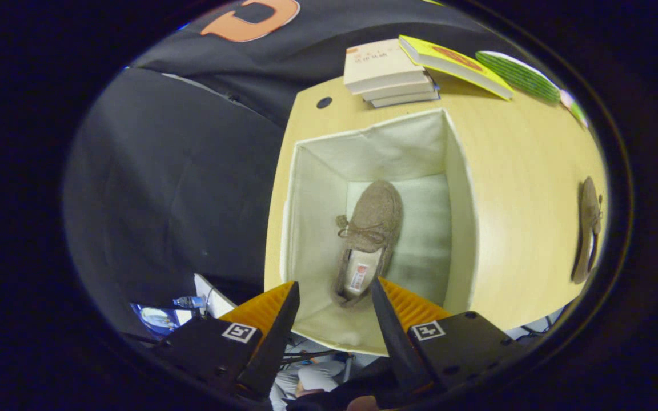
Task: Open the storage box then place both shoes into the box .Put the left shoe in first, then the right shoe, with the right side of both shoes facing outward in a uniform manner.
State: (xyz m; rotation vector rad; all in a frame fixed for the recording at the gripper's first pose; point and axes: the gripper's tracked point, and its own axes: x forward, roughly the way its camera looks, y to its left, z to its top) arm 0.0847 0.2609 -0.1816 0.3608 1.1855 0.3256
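1. the desk [512, 188] is a pale wooden top with a small round hole near its far corner, set against dark cloth.
2. the storage box [460, 188] stands open on the desk, its cream fabric walls upright, seen from above.
3. a stack of books [383, 68] lies on the desk beyond the box, with a yellow book [454, 63] just beside it and a green striped thing [516, 74] further along.
4. the gripper [333, 297] hangs above the near rim of the box, its fingers spread apart and holding nothing.
5. one brown shoe [372, 234] lies on the box floor, just ahead of the fingers, heel toward them, opening up.
6. the other shoe [589, 228] lies on the desk, well apart from the box.
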